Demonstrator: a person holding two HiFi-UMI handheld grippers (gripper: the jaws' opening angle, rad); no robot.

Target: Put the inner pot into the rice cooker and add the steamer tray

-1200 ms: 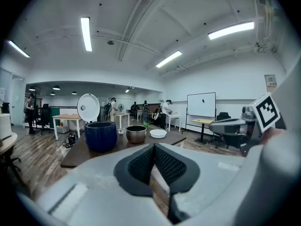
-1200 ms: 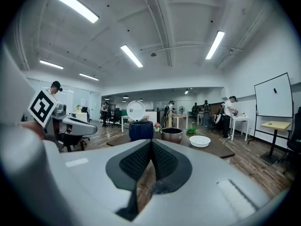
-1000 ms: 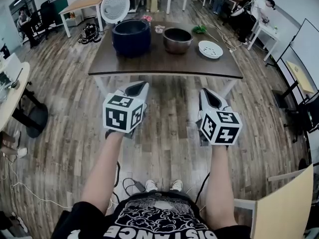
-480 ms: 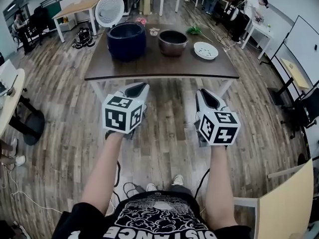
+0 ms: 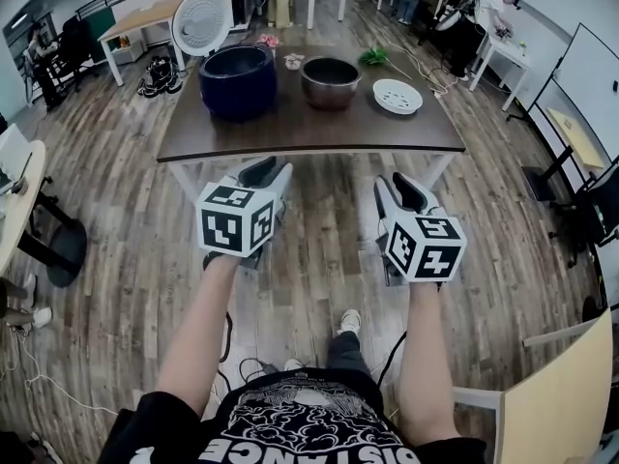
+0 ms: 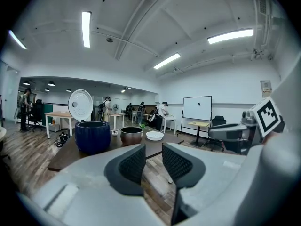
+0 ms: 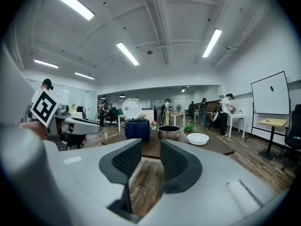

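Both empty: left gripper point(image 5: 269, 170) and right gripper point(image 5: 397, 188), jaws slightly parted, just been opening, short of the desk's point(image 5: 309, 135) near edge. Toward its far edge stand rice cooker point(image 5: 238, 77), inner pot point(image 5: 330, 78) and steamer tray point(image 5: 397, 96), apart.

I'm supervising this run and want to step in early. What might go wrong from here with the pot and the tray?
The left claw and right claw have just been opening, both empty, yet they stand only slightly apart. They may slip on the smooth rim of the inner pot. It stands near the rice cooker, whose raised lid could get knocked. Cables lie by the person's shoes, a possible trip hazard.
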